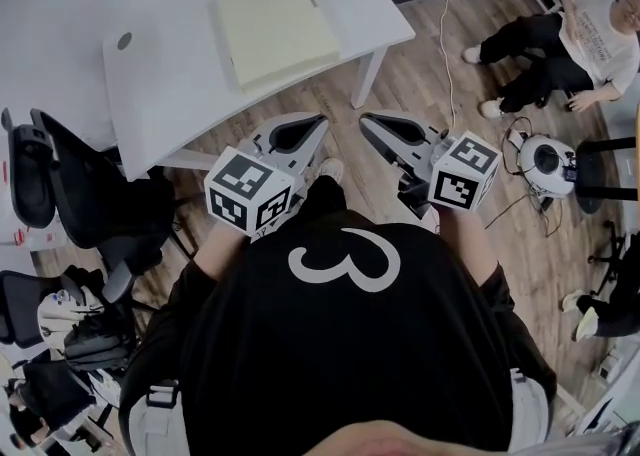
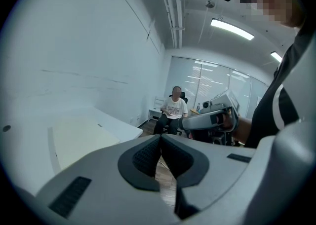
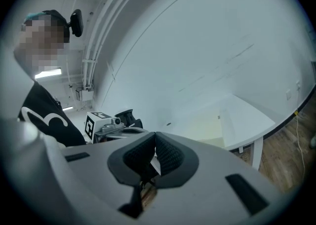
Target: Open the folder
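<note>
A pale yellow folder (image 1: 275, 29) lies flat and closed on the white table (image 1: 170, 84), towards its far side. Both grippers hang in front of the person's chest, short of the table's near edge and above the wooden floor. The left gripper (image 1: 321, 122) is shut, its pads meeting with nothing between them (image 2: 161, 136). To its right, the right gripper (image 1: 365, 119) also has its pads together and holds nothing (image 3: 155, 134). The folder (image 2: 79, 140) shows ahead and to the left in the left gripper view. In the right gripper view the folder (image 3: 207, 130) lies ahead and to the right.
Black office chairs (image 1: 70, 194) and bags crowd the floor at the left. A person (image 1: 570, 44) sits at the far right. A round white device (image 1: 545, 159) with cables lies on the wooden floor nearby. A table leg (image 1: 365, 79) stands just beyond the gripper tips.
</note>
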Motion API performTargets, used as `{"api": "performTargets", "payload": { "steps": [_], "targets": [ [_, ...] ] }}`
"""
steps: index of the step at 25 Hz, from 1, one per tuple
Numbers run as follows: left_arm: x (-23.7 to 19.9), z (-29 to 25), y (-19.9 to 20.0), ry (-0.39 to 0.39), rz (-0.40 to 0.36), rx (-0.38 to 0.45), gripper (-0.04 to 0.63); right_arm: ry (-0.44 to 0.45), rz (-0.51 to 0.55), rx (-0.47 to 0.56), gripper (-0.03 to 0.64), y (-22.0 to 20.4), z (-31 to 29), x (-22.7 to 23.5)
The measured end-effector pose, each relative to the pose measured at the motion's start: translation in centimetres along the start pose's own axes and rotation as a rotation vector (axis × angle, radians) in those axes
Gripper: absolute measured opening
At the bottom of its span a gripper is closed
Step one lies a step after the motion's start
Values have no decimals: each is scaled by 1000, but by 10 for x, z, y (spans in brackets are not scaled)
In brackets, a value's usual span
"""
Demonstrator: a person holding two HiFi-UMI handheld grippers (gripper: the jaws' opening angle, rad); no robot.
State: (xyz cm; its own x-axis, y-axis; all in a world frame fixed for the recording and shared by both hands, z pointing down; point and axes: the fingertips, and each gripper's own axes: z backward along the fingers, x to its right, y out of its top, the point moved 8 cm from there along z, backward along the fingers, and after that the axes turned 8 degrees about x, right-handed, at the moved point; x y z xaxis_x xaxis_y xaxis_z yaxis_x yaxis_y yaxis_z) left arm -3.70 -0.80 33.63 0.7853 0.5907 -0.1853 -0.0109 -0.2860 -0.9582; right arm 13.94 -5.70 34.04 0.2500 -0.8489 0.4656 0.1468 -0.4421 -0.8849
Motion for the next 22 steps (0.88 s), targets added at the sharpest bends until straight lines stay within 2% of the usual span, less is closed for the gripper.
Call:
{"api": "performTargets", "payload": {
  "steps": [5,9,15,20,22],
  "targets": [
    [-37,-27,10,21,-11,-19,17,-28,-21,0,23,11,-19,32],
    [-63,-48,13,43,-49,-62,17,-41,-44,14,23,18,-32,55],
    [-100,-70,3,100,-129,-147,18,-61,-85,15,23,15,-49,85],
    [-122,-88,0,125,-248,-183,20,-89,-122,22,23,11,-54,108],
    [-131,-96,-7,123,-272,-215,25,-99,-139,21,23,8,-55,115]
  ]
}}
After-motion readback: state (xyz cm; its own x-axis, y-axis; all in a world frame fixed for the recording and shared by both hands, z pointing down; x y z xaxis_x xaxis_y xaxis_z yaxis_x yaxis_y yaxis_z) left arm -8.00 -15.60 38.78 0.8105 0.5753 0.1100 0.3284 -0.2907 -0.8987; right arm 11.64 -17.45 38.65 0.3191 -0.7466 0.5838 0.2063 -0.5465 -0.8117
